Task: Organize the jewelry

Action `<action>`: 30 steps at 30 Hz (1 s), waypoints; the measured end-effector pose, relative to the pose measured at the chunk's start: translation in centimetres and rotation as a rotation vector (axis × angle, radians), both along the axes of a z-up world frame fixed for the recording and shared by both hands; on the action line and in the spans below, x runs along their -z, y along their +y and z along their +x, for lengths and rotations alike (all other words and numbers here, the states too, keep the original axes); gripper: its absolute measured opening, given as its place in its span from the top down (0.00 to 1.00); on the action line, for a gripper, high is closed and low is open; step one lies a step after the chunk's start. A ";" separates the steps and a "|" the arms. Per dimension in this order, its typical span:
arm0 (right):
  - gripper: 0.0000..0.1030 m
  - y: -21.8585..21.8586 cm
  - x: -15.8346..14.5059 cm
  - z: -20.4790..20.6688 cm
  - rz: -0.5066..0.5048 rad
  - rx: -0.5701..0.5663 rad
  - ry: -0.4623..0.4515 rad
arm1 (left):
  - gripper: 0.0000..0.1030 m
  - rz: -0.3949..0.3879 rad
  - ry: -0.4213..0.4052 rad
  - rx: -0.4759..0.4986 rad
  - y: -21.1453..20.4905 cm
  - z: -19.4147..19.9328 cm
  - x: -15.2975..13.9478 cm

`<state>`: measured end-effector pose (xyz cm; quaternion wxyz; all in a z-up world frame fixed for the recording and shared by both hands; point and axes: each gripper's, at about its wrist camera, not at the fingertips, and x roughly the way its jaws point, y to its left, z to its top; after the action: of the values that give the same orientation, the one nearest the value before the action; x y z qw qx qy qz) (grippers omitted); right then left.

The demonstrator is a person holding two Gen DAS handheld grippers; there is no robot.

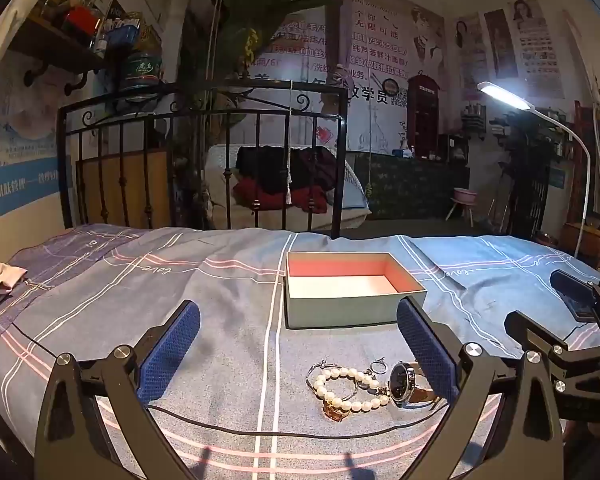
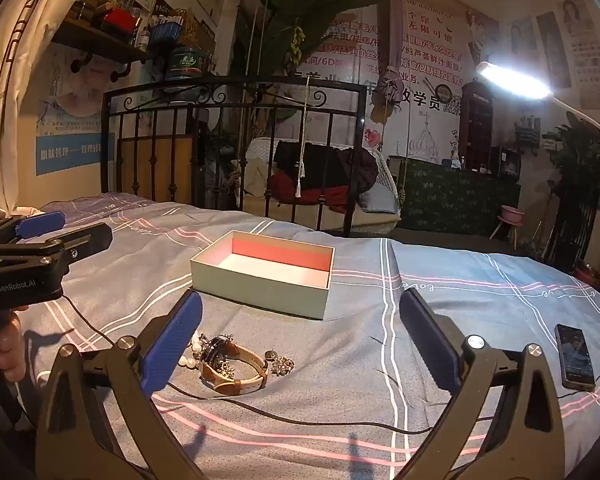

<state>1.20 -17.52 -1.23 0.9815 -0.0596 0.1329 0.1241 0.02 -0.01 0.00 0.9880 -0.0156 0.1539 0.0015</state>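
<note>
A bed (image 1: 140,280) with a blue-grey plaid sheet fills the lower half of both views, backed by a black iron rail (image 1: 204,120). A lit lamp (image 2: 512,76) arcs in from the right on a white stem.

An open box (image 1: 352,288) with pale green walls and a pink-and-white inside sits on the sheet near the middle of the bed, its mouth up, with nothing visible in it. In the right wrist view the box (image 2: 268,276) lies ahead and a little left of centre.

The left claw (image 1: 298,350) hangs wide open above the sheet, its blue pads (image 1: 168,356) well apart and gripping nothing. The right claw (image 2: 300,344) is likewise spread wide and holds nothing. Each claw shows at the edge of the other's view.

A phone (image 2: 575,356) lies face up on the sheet, right of the right claw.

The jewelry lies in a small heap on the sheet in front of the box, apart from it. A watch (image 1: 406,384) with a dark face and tan strap stands on edge just beside the left claw's right pad. A pearl bracelet (image 1: 348,390) lies touching the watch on its left. A ring (image 1: 378,366) sits behind them. In the right wrist view a sparkly piece (image 2: 280,364) lies just right of the watch strap (image 2: 236,372).

A black cable (image 2: 300,412) trails across the sheet below the heap.
</note>
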 end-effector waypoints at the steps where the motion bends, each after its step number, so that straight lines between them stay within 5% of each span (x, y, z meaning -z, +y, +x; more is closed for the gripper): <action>1: 0.05 0.0 0.0 0.0 0.002 -0.003 0.001 | 0.06 -0.001 -0.009 0.003 0.0 -0.1 0.0; 30: 0.05 0.5 0.3 0.2 0.000 0.000 0.005 | 0.06 -0.003 0.012 0.004 0.1 0.3 0.5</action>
<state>1.40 -17.01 -1.55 0.9812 -0.0595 0.1353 0.1244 0.30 0.11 -0.48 0.9870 -0.0167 0.1600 -0.0007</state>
